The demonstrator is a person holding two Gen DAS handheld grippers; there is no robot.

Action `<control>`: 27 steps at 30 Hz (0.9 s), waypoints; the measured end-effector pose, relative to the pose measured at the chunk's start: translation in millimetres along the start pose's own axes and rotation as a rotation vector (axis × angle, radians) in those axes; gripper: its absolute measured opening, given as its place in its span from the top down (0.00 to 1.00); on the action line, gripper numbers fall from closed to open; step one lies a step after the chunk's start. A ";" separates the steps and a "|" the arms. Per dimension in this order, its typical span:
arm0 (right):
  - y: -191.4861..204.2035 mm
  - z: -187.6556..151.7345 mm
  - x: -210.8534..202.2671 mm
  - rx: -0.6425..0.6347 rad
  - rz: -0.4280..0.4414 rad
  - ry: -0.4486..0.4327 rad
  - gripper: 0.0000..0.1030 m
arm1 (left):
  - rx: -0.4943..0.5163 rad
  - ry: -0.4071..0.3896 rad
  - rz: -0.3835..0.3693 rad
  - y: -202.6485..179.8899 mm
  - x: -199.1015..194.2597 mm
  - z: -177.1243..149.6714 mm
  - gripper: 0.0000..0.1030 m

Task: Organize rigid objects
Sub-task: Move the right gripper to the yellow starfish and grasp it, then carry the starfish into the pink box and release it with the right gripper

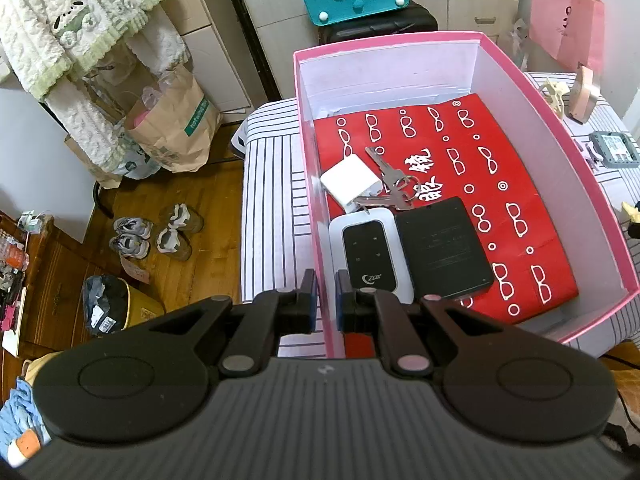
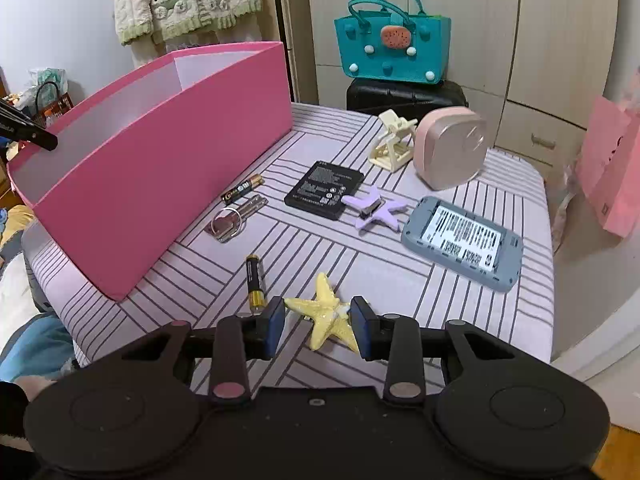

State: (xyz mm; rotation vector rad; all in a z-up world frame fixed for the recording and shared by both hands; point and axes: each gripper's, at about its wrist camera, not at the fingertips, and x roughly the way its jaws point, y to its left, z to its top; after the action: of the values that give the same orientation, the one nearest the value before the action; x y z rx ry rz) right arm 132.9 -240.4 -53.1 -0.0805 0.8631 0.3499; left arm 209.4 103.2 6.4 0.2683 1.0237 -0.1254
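My left tongs (image 1: 325, 296) hide the white router's (image 1: 370, 254) near end. The grey device's (image 2: 464, 238) label print (too small) defeats me.

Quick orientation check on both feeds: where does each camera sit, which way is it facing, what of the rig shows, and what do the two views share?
Left wrist: on the left gripper, angled down into the pink box; its fingers pinch the box wall.
Right wrist: on the right gripper, angled down over the striped table, fingers either side of the yellow starfish clip, touching at the right pad.
Shared: the pink box, grey device, teal bag.
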 end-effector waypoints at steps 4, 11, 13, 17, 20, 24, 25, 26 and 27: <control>4.4 8.0 -8.2 -0.020 -0.015 -0.018 0.61 | 0.008 -0.001 -0.001 0.1 1.1 0.1 0.93; 27.2 38.2 -35.9 -0.116 -0.017 -0.114 0.60 | -0.004 0.002 -0.012 2.9 1.8 -0.9 0.93; 36.1 50.7 -45.9 -0.149 -0.002 -0.159 0.60 | -0.007 -0.001 -0.014 3.7 1.5 -1.4 0.93; 52.4 77.8 -57.9 -0.195 0.071 -0.249 0.60 | -0.040 -0.011 -0.020 8.5 -3.5 -1.3 0.96; 64.3 95.3 -52.7 -0.214 0.125 -0.282 0.60 | -0.058 -0.026 -0.035 13.5 -8.6 -0.1 0.97; 88.2 120.4 -41.4 -0.263 0.207 -0.295 0.60 | -0.054 -0.030 -0.037 13.2 -9.6 1.2 0.97; 95.5 128.3 -36.0 -0.284 0.230 -0.289 0.60 | -0.054 -0.030 -0.036 13.6 -9.8 1.5 0.97; 101.9 134.3 -30.9 -0.299 0.245 -0.280 0.60 | -0.058 -0.030 -0.037 14.1 -9.8 1.3 0.97; 107.2 140.9 -24.1 -0.315 0.259 -0.268 0.60 | -0.058 -0.030 -0.037 13.9 -10.1 1.1 0.97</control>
State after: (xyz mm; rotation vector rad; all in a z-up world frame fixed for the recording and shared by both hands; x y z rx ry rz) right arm 185.6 -116.6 64.4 -0.2096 0.5476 0.7219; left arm 208.2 116.0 17.9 0.1946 1.0011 -0.1327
